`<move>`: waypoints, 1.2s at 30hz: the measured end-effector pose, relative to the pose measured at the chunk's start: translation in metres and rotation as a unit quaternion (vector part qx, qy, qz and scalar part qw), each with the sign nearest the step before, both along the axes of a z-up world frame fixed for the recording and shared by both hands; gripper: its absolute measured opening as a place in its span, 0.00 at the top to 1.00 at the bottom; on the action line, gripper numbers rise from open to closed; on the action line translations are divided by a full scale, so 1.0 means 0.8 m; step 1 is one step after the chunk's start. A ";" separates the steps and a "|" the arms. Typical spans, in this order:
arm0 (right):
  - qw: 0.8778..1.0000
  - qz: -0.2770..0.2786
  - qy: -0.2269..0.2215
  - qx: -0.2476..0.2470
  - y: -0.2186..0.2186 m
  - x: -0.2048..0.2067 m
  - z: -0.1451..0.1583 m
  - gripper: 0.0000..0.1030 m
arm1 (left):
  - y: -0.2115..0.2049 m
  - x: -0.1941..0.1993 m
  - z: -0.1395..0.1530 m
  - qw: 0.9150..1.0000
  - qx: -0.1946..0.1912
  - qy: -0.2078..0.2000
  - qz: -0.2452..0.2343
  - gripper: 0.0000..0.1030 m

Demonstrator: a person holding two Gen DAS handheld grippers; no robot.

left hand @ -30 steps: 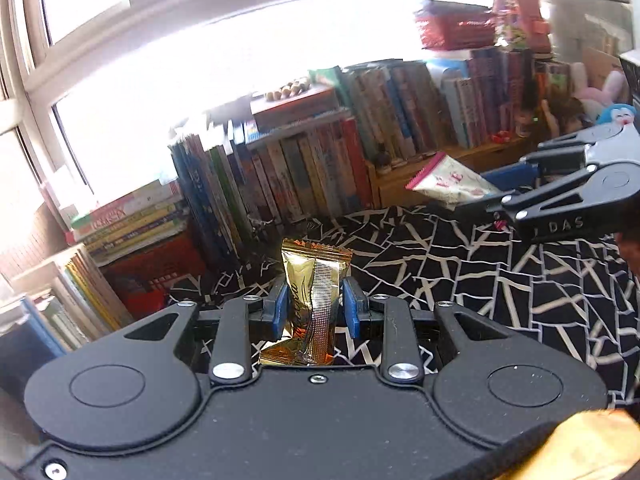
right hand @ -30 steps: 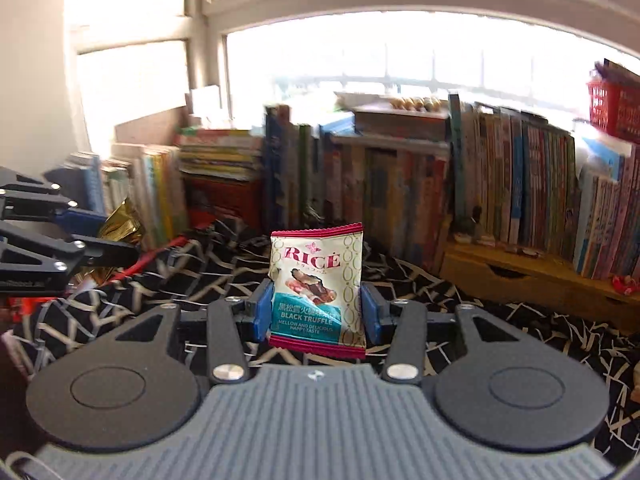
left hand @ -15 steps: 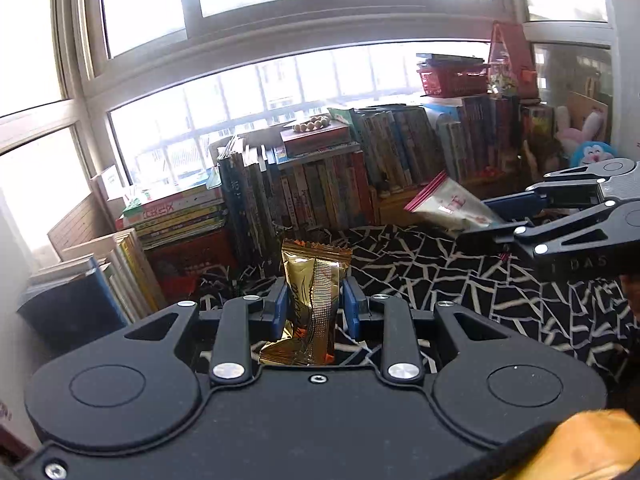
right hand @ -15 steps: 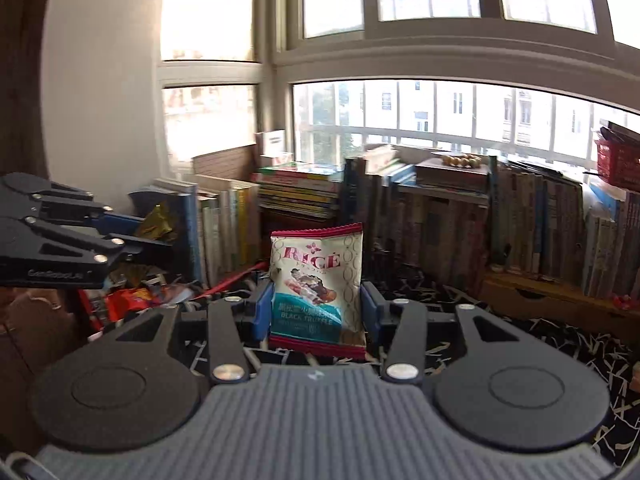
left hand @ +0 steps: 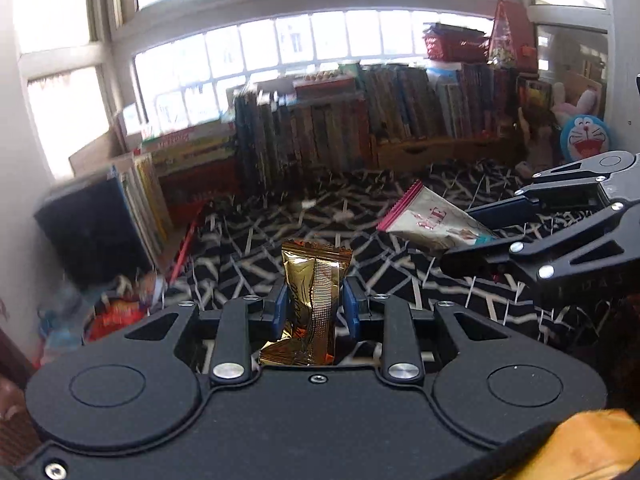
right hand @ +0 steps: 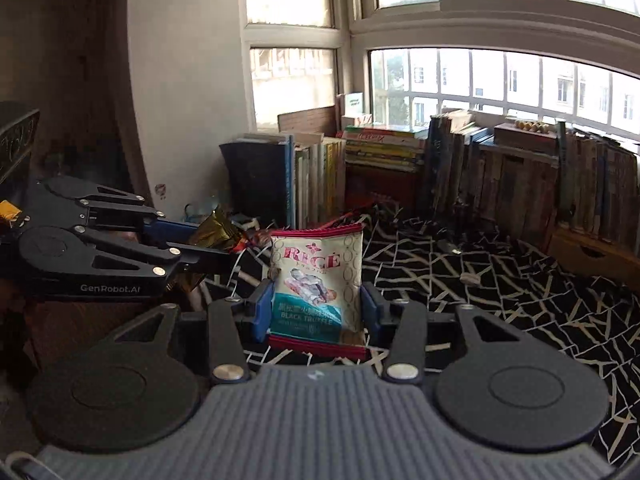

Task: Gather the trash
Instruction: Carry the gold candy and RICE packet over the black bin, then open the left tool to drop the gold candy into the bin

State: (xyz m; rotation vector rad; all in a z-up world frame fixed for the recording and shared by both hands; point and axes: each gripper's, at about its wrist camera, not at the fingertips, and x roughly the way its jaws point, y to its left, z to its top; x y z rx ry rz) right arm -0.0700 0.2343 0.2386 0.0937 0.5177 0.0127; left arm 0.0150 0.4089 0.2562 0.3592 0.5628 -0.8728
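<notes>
**Both grippers loaded, 1 wrapper each**

Left gripper point(left hand: 314, 306): blue pads clamp a gold foil wrapper point(left hand: 314, 300), held upright between the 2 fingers above the black-and-white patterned cloth point(left hand: 360, 216). Script on the foil is too creased to read.

Right gripper point(right hand: 316, 312): pads press both sides of a white snack packet point(right hand: 316, 284) with crimson crimped edges, held upright. Print reads "RICE" in red and "BLACK TRUFFLE" on a teal band; the smaller lines are illegible.

The left gripper's housing, seen from the right wrist view, carries "GenRobot.AI". Rows of books point(right hand: 500, 168) line the window wall.
</notes>
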 end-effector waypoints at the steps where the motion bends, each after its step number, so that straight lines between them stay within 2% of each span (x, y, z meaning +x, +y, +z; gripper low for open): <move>1: 1.000 0.009 0.011 -0.006 0.007 0.001 -0.008 0.51 | 0.005 -0.002 -0.011 1.000 0.004 0.007 0.004 0.74; 6: 0.997 0.038 0.059 -0.002 0.034 0.004 -0.050 0.51 | 0.025 -0.014 -0.066 0.998 0.028 0.046 0.018 0.74; 14: 0.993 0.057 0.104 0.000 0.053 0.015 -0.090 0.51 | 0.038 -0.007 -0.143 0.991 0.056 0.113 0.037 0.74; 23: 0.988 0.062 0.142 0.003 0.059 0.027 -0.133 0.51 | 0.041 0.009 -0.203 0.982 0.072 0.167 0.057 0.73; 28: 0.987 0.062 0.149 0.010 0.061 0.033 -0.143 0.51 | 0.043 0.013 -0.229 0.977 0.081 0.187 0.069 0.73; 30: 0.987 0.066 0.146 0.008 0.063 0.033 -0.142 0.51 | 0.044 0.015 -0.233 0.977 0.083 0.183 0.076 0.70; 32: 0.987 0.068 0.145 0.004 0.066 0.035 -0.142 0.51 | 0.046 0.018 -0.236 0.976 0.086 0.179 0.087 0.52; 36: 0.986 0.070 0.149 0.006 0.070 0.038 -0.145 0.51 | 0.044 0.024 -0.239 0.975 0.091 0.180 0.092 0.49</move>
